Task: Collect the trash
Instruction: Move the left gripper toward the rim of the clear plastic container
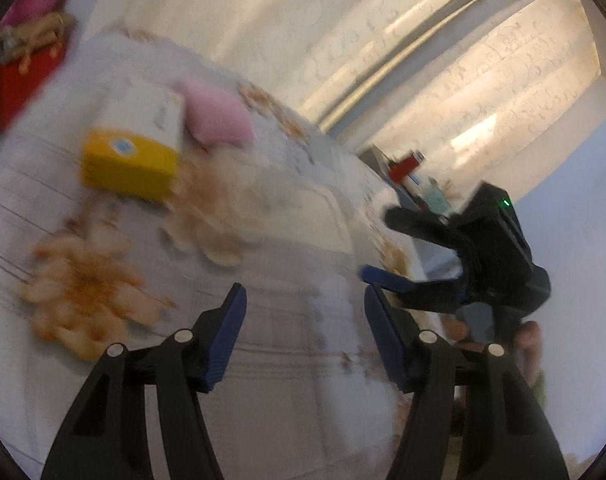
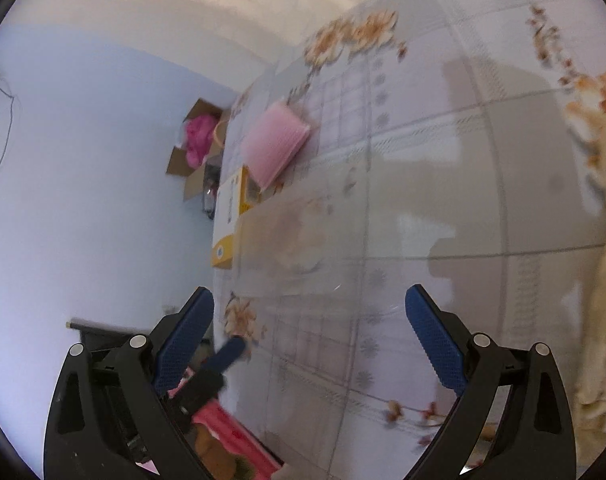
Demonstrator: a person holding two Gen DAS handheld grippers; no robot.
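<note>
**Ana:** Left wrist view puts the yellow-and-white cardboard box (image 1: 133,148) up and to the left of the left gripper (image 1: 303,340), lying on the flowered plastic tablecloth (image 1: 295,420). Just behind the box, touching it, sits the soft pink padded pouch (image 1: 217,118).

**Ben:** Which way does the box run?

**Ana:** Its long axis points away from the tongs, yellow end nearest. The picture is smeared, so I would only say it looks flat on its broad face.

**Ben:** And the right side?

**Ana:** In the right wrist view the same box (image 2: 227,220) lies ahead and to the left of the right gripper (image 2: 309,340), along the table edge, with the pouch (image 2: 273,146) beyond it. Neither hand is clearly nearer, though the left seems to face the box more squarely.

**Ben:** The tongs themselves?

**Ana:** Left jaws stand partly apart, with only cloth showing between the blue pads (image 1: 227,340). Right jaws are spread wide and empty too. Nothing is grasped or touched.
</note>
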